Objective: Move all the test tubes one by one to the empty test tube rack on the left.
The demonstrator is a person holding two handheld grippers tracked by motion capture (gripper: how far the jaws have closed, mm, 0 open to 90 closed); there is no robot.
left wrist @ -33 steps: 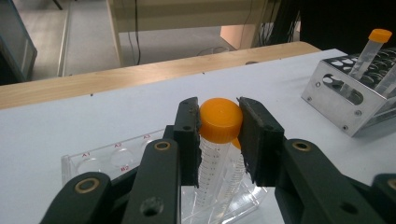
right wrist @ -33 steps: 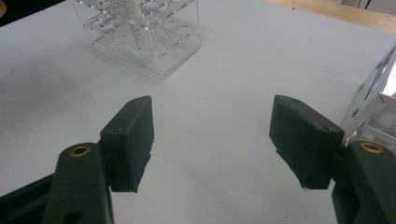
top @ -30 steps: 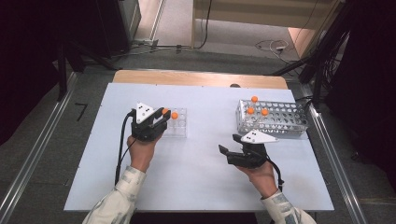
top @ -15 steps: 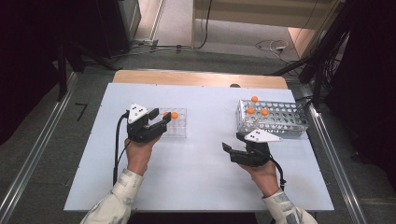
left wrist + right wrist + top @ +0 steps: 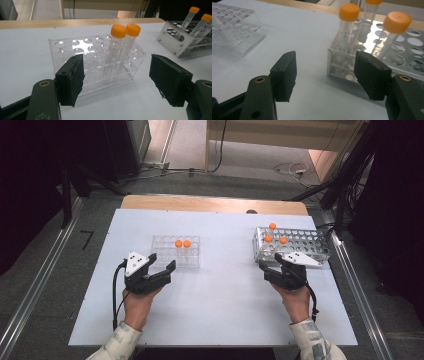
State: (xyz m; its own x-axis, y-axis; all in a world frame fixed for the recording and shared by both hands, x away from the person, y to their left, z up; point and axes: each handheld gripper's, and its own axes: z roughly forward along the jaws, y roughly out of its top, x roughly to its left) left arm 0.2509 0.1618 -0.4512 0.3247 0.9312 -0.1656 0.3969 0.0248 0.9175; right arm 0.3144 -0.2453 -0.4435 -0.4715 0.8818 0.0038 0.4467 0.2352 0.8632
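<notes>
White table [image 5: 225,305], metal rack [image 5: 412,60] cut off; tubes [image 5: 347,32] blurred

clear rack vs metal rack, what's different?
The clear rack is see-through plastic; the metal rack is shiny perforated metal. The clear rack holds two orange-capped tubes, standing side by side; the metal rack holds three, spread at its left end. The clear rack sits ahead of the left tool, the metal rack by the right tool. Both stand on the white table, mostly empty.

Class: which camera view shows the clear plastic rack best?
The left gripper view: the clear plastic rack sits close, holes and two tubes distinct. The high view shows it small from above; the right gripper view catches a blurred corner.
</notes>
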